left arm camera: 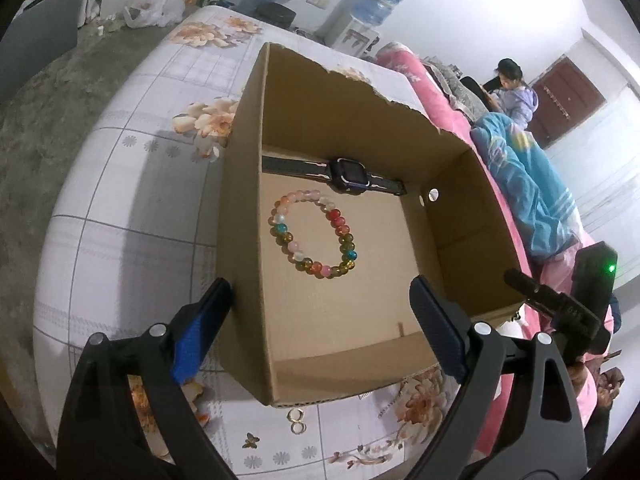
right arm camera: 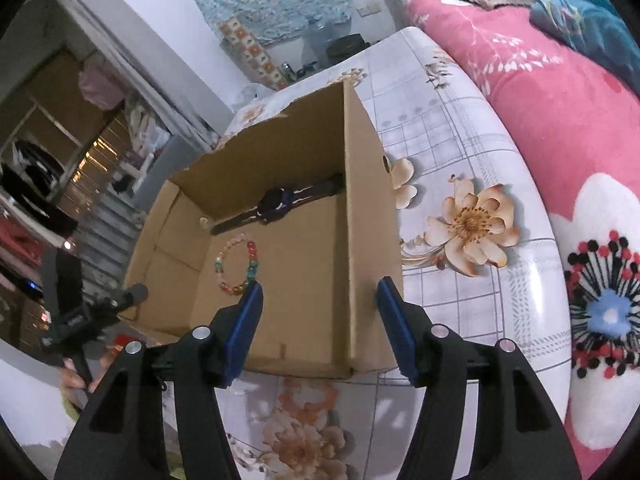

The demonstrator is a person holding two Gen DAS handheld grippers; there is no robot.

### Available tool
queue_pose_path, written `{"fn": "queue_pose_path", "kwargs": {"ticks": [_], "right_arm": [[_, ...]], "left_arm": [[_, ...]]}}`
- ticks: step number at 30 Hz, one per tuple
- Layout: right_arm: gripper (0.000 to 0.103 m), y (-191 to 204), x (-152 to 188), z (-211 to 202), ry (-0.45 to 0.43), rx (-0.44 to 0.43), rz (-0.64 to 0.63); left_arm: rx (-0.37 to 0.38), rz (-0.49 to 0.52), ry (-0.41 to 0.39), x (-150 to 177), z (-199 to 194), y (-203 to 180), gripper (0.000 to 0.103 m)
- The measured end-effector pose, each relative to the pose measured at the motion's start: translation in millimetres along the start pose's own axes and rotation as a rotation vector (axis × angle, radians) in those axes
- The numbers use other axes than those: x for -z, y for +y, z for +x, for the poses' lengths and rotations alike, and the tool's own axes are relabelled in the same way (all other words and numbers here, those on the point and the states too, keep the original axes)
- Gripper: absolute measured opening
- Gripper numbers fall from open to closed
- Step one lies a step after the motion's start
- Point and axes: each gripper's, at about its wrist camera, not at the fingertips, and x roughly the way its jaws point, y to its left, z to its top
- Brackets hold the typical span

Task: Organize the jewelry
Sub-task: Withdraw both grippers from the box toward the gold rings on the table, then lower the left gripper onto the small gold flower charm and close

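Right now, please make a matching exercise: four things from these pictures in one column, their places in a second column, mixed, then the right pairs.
Things:
1. bead bracelet
2. watch
3. gold rings
4. cardboard box

Places:
A. on the flowered tablecloth
B. on the cloth, outside the box, near its front wall
C. on the box floor, near the middle
D. along the box's back wall

Pairs: 1-C, 2-D, 3-B, 4-A

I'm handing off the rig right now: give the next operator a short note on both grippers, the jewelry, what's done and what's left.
Left gripper: open, empty, over the cardboard box.
Right gripper: open, empty, straddling the box's right wall.
Done: beaded bracelet and watch lie on the box floor, watch against the far wall.
Left: two gold rings and a butterfly piece on the floral tablecloth in front of the box.
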Motion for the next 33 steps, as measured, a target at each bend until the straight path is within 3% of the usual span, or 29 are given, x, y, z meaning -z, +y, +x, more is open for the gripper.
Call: {"fn": "queue_pose_path", "kwargs": {"ticks": [5, 10, 14, 19, 22, 25, 33], "right_arm": [[0.059, -4.8, 5.7, -11.7, -0.040, -0.043, 0.015], [0.074, 1.8, 29.1, -59.3, -0.203, 0.044, -0.042], [0.079, 15.1, 66.0, -71.9, -0.217, 0.135, -0.130], [0.084, 32.9, 129.4, -43.0, -0.098, 0.245, -0.249], [0.084, 37.5, 155.3, -14.9, -0.013, 0.284, -0.278], [0.084, 44.2, 165.9, 0.7, 0.002, 0.352, -0.328], [0.089, 48.7, 175.3, 26.6, 0.033, 0.415, -0.387]], "left_arm": [[0.020, 0.016, -0.016, 4.1, -6.8, 3.1, 0.086], [-0.016, 0.078, -0.150, 24.0, -50.2, 4.5, 0.089], [-0.060, 0.123, -0.197, 54.9, -71.2, 7.0, 0.090], [-0.160, 0.219, -0.070, 105.0, -54.7, 3.3, 0.090], [-0.230, 0.294, 0.012, 135.3, -31.4, -2.7, 0.090], [-0.285, 0.327, 0.075, 148.9, -12.0, -3.4, 0.090], [-0.352, 0.407, 0.053, 157.1, -2.9, -4.7, 0.095]]}}
